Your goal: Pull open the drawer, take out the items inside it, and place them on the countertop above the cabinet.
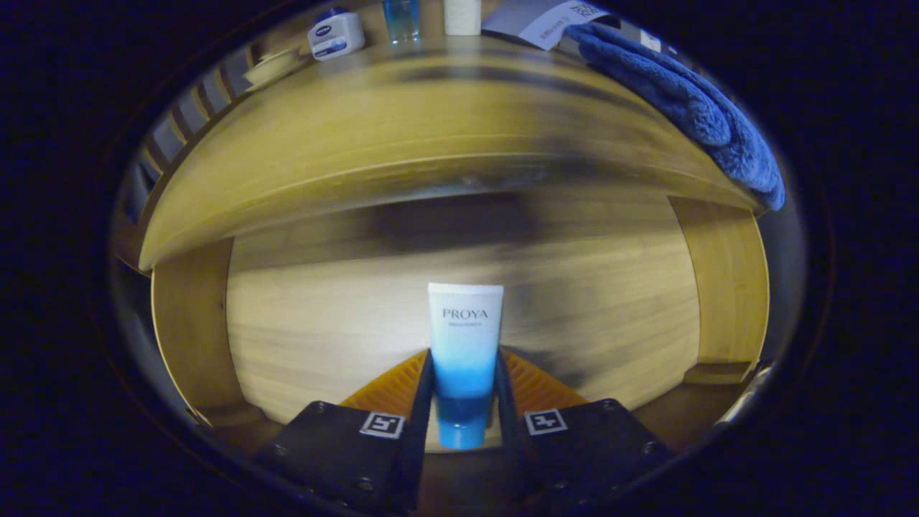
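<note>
A white-to-blue cosmetic tube [465,345] with a blue cap stands between my fingers, cap end toward me, and my gripper [464,388] is shut on it, both fingers pressing its lower half. Below and beyond it lies the pale wooden floor of the open drawer [323,323], framed by its side walls. Above the drawer runs the wooden countertop [373,136]. The picture is smeared by motion.
On the countertop's far side stand a white jar with a blue lid [335,33], a small blue bottle [400,19] and a white container [462,16]. A blue fluffy towel [689,108] hangs over the countertop's right end, next to a grey card [538,20].
</note>
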The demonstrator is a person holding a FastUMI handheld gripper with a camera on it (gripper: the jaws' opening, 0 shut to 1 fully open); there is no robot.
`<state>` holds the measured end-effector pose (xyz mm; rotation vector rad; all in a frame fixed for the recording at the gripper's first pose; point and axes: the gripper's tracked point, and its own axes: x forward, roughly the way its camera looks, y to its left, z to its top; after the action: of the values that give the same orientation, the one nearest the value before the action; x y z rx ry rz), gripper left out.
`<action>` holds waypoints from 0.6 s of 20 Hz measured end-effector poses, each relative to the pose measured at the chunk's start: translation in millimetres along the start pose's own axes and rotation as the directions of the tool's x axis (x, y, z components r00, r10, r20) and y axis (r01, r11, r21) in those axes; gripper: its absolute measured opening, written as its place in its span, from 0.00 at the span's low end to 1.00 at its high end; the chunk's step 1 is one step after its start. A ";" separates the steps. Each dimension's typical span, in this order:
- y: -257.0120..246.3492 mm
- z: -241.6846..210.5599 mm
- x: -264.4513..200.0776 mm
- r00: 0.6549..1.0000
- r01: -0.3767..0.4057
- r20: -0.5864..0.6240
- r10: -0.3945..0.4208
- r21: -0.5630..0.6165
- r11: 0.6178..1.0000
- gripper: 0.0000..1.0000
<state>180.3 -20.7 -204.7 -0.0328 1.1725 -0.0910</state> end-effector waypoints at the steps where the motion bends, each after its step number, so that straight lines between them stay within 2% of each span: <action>1: 2.1 -5.5 6.6 1.000 -0.011 0.007 0.011 -0.026 1.000 0.51; 3: 13.1 -12.2 -5.3 0.999 -0.017 0.044 0.019 -0.052 0.999 0.39; 5: 17.8 -11.0 -23.4 0.996 -0.009 0.088 0.014 -0.055 0.998 0.39; 9: 9.3 -12.7 -49.5 0.986 -0.068 0.147 0.074 -0.046 0.997 0.39; 12: -2.1 -8.9 -78.5 0.966 -0.094 0.240 0.099 -0.030 0.995 0.39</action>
<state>141.8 -15.6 -135.8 -0.0023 0.9294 0.0100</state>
